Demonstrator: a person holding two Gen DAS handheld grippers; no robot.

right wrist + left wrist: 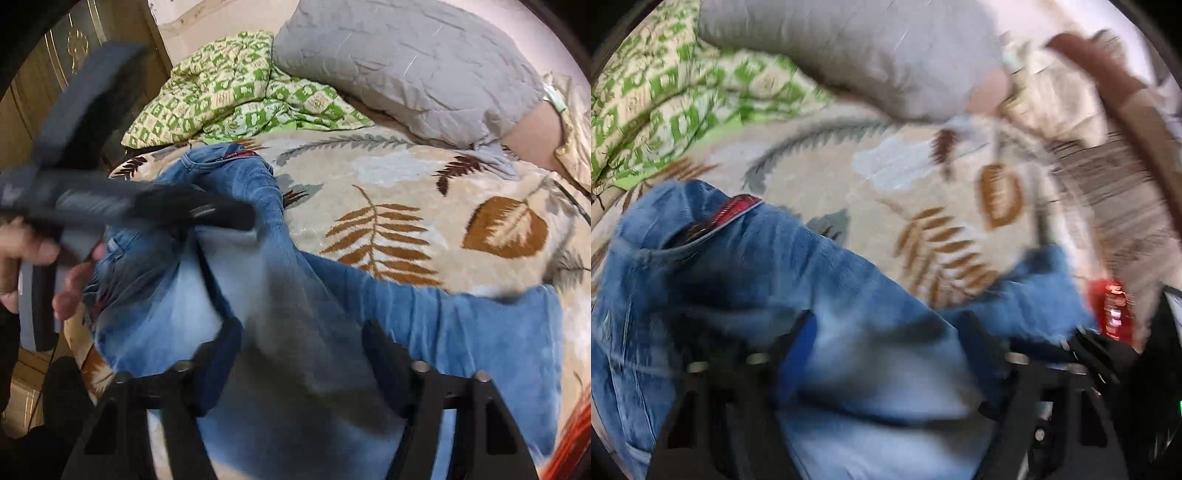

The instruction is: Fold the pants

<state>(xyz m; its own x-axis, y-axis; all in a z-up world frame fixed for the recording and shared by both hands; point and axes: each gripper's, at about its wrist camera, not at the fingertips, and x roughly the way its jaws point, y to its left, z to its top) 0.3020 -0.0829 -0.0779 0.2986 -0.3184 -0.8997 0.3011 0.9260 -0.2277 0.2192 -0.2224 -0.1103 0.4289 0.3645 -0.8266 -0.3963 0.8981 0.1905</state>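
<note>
Blue jeans (pixel 757 266) (pixel 443 325) lie crumpled on a leaf-patterned blanket (pixel 388 229), waistband with a red label (pixel 738 208) at the far end. In the blurred left wrist view, bunched denim fills the gap of my left gripper (pixel 886 354). From the right wrist view, that left gripper (pixel 236 218) sits at a pale fold near the seat, and creases radiate from its tip. A person's hand (pixel 33 251) holds it. My right gripper (pixel 301 354) has a raised ridge of a trouser leg between its fingers, and the cloth touches both pads.
A grey pillow (pixel 406 62) and a green checked quilt (pixel 236 96) lie at the head of the bed. A wooden door (pixel 74 74) stands at the left. Something red (pixel 1112 314) sits off the bed's edge at the right.
</note>
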